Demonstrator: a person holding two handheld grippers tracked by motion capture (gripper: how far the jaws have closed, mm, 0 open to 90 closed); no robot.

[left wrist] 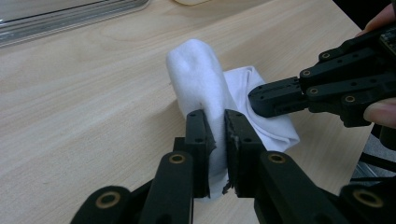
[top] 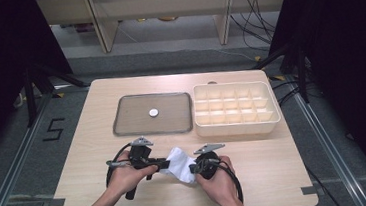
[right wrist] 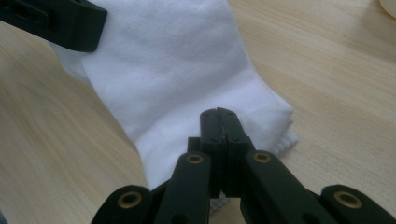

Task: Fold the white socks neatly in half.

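A soft white cloth sock (top: 179, 164) lies on the near half of the pale wooden table (top: 256, 162), well in front of the grey rimmed metal tray (top: 122, 118), stretched between the two tools. The left gripper (left wrist: 219, 128) is clamped on a raised fold at one end; the right gripper (right wrist: 218, 122), jaws pressed together, appears to pinch the opposite edge. The sock's long axis runs from one gripper to the other, each equally near its own end, and both hands hold low and level, pointing inward at each other.

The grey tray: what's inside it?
A single small white disc lies near the middle of the tray. The rest of its floor looks bare. Nothing covers any part of it.
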